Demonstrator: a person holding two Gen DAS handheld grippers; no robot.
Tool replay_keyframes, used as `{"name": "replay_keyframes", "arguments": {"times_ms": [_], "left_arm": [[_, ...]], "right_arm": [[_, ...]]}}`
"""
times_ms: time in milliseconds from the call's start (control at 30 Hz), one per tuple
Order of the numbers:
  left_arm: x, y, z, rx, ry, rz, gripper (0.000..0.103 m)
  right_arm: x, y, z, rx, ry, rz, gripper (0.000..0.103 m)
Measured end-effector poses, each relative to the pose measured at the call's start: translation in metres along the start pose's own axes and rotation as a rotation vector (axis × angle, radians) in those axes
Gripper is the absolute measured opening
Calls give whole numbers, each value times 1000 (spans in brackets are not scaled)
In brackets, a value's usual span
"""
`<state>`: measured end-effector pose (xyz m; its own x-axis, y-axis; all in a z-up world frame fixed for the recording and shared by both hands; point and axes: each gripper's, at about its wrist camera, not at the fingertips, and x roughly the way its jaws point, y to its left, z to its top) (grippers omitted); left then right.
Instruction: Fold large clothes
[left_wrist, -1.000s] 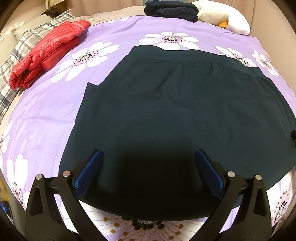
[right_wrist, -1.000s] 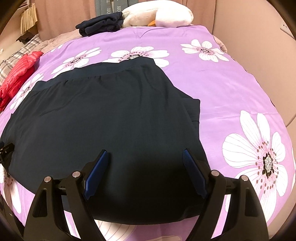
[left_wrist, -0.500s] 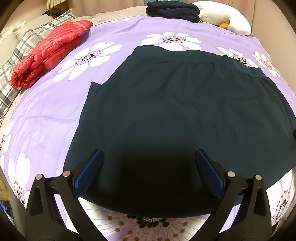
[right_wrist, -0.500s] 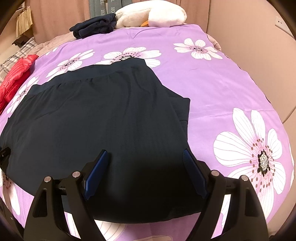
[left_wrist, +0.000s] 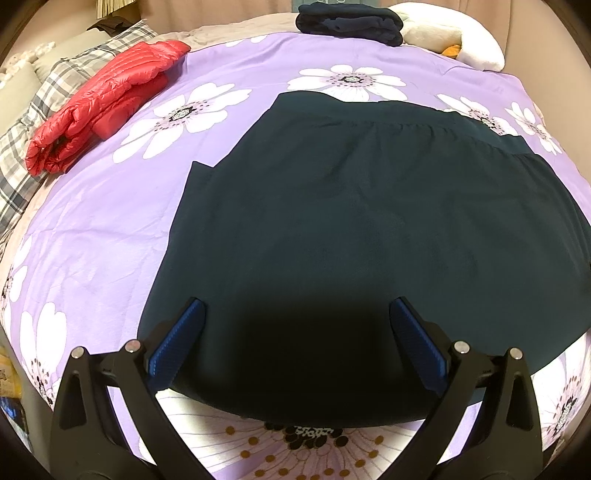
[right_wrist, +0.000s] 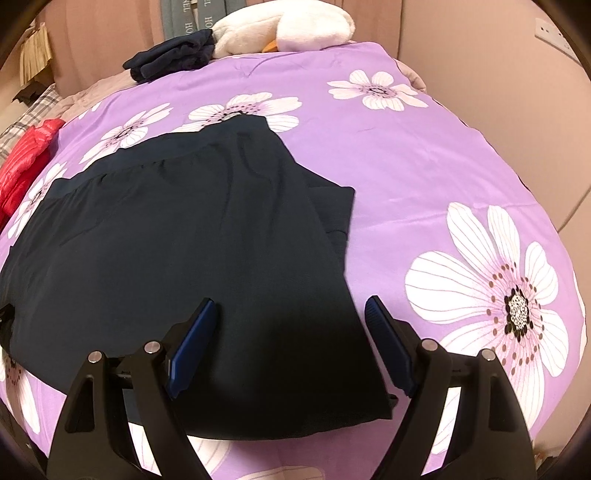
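Observation:
A large dark teal skirt lies flat on the purple flowered bedspread, waistband at the far side, hem nearest me. It also shows in the right wrist view. My left gripper is open and empty, hovering over the skirt's near left part. My right gripper is open and empty above the skirt's near right edge, its right finger over the bedspread. A narrow folded flap shows along each side edge.
A folded red puffer jacket lies at the far left by a plaid pillow. A folded navy garment and a white plush toy sit at the head of the bed. A padded wall borders the right.
Both grippers have shifted outward: the left view has moved left, the right view right, so the skirt's right edge now lies between the right fingers. Both stay open. The skirt has not moved.

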<state>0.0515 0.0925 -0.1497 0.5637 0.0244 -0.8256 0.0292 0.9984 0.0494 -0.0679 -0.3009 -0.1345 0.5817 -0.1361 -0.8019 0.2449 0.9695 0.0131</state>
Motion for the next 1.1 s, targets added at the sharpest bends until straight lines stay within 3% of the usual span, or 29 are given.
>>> {"name": "replay_keyframes", "arguments": {"times_ms": [300,533,600,667,733,900,1000,1100], "left_arm": [[-3,19,-3,-34,5,29,101],[-14,52,-18,-116,36,75,101],[-18,64,-26,-167,59,45,101],[-25,74,-36,-235,78,-31,101],[-30,76,-43,-277,96,-114,101],[-26,54,-56,-394,176,-394,101],[-14,38,-57,-438,222,-474,101],[-3,28,-52,-491,233,-497,101]], "right_arm": [[-1,-14,-3,31,1,-15,82],[-13,-33,-10,49,-13,-54,82],[-23,-40,-14,66,-24,-67,82],[-35,-44,-18,80,-34,-63,82],[-46,-45,-26,107,-29,3,82],[-45,-19,-53,193,82,315,83],[-32,1,-60,251,143,471,83],[-14,16,-57,324,171,541,83]]}}
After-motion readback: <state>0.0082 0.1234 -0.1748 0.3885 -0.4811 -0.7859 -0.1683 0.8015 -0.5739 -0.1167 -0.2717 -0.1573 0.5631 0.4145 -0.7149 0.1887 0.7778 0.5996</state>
